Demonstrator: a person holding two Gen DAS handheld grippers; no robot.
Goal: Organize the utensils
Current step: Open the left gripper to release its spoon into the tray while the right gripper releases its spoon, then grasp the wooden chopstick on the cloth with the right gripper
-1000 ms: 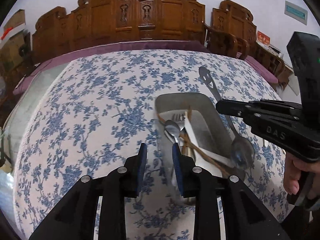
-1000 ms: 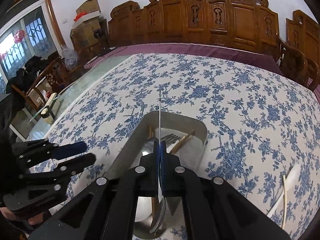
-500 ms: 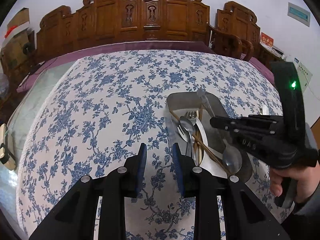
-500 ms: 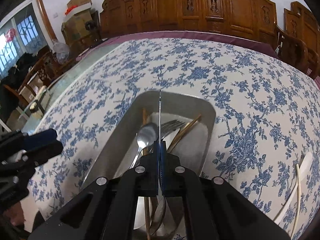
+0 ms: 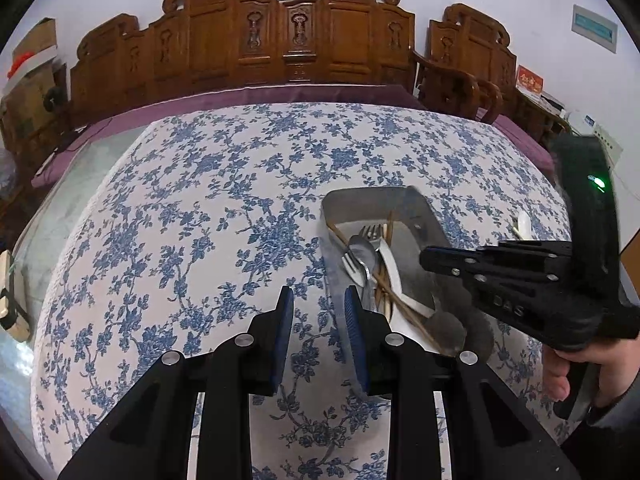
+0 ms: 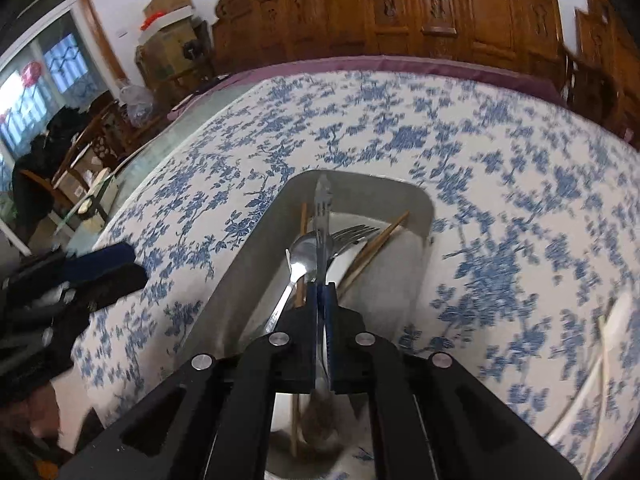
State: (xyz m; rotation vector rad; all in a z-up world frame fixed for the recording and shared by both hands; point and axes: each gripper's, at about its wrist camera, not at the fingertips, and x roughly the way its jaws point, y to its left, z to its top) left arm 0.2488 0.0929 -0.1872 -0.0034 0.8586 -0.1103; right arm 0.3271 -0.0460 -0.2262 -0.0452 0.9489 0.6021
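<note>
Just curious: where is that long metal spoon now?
The long metal spoon is clamped in the right gripper, over the grey metal tray.

In the right wrist view the far side of the tablecloth [image 6: 500, 152] and the wooden chairs [image 6: 440, 4] behind it are smeared by motion blur. The spoon [image 6: 322, 208] clamped in the right gripper [image 6: 321, 292] is sharp at its handle, but its bowl, under the gripper's body, is a dark blur. The white spoon [image 6: 592, 380] at the right is blurred and cut by the edge. In the left wrist view the right gripper's fingertips hide part of the tray [image 5: 424, 216].
</note>
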